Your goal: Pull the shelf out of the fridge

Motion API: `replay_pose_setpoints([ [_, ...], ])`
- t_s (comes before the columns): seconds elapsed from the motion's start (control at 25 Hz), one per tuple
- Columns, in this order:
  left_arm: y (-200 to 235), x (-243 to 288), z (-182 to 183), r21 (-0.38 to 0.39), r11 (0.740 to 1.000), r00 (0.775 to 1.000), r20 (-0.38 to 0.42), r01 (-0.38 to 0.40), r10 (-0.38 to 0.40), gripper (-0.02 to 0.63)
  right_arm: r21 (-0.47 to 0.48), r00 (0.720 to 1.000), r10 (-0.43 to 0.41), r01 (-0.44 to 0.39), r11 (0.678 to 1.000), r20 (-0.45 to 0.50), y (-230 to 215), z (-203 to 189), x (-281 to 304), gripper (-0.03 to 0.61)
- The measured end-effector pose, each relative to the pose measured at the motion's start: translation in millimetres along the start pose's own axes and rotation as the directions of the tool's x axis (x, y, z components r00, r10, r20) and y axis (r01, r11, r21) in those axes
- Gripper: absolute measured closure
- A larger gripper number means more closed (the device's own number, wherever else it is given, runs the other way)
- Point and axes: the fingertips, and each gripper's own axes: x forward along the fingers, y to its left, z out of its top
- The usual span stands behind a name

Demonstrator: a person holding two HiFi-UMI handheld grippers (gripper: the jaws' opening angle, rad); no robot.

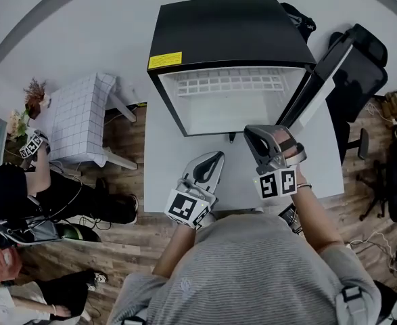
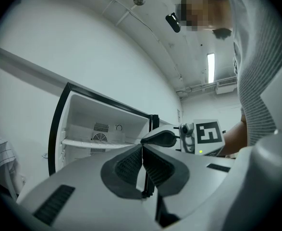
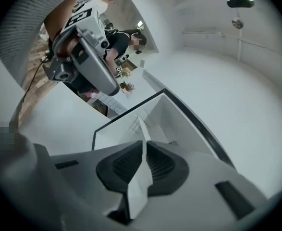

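A black mini fridge point(image 1: 225, 29) stands on a white table point(image 1: 168, 161) with its door point(image 1: 318, 81) swung open to the right. Its white wire shelf point(image 1: 225, 83) sits inside, high in the white interior. Both grippers hover over the table in front of the opening, apart from the fridge. My left gripper point(image 1: 216, 156) is shut with nothing in it, and so is my right gripper point(image 1: 249, 131). The left gripper view has the shelf point(image 2: 97, 143) beyond the closed jaws point(image 2: 142, 150) and the right gripper point(image 2: 198, 136) alongside. In the right gripper view the shelf point(image 3: 141, 124) runs edge-on past the closed jaws point(image 3: 143, 146).
A white grid-patterned stool point(image 1: 83, 117) stands left of the table, and a person in black point(image 1: 29, 198) sits by it on the wooden floor. A black office chair point(image 1: 360, 66) is behind the open door at the right.
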Motion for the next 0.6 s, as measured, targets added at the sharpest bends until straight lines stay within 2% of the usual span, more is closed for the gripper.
replay_pose_setpoints([
  [0.16,1.3,-3.3,-0.1,-0.002,1.000,1.000,0.008,-0.015,0.015,0.601,-0.094,1.000,0.004,-0.006,0.996,-0.022,-2.2,-4.0,24.7,0.558],
  [0.28,2.4,-5.6,-0.6,-0.008,1.000,1.000,0.008,-0.025,0.025,0.601,-0.160,0.999,0.002,-0.009,0.987,-0.044,-2.3,-5.9,39.6,0.471],
  [0.44,4.7,-8.7,-1.4,-0.012,1.000,1.000,0.011,-0.028,0.028,0.601,-0.204,0.997,-0.017,0.002,0.979,-0.074,-2.8,-9.1,54.9,0.443],
  [0.6,4.5,-10.1,-2.4,-0.014,1.000,1.000,0.010,-0.021,0.021,0.601,-0.323,0.986,-0.060,0.007,0.946,-0.155,-6.1,-20.3,69.7,0.431],
])
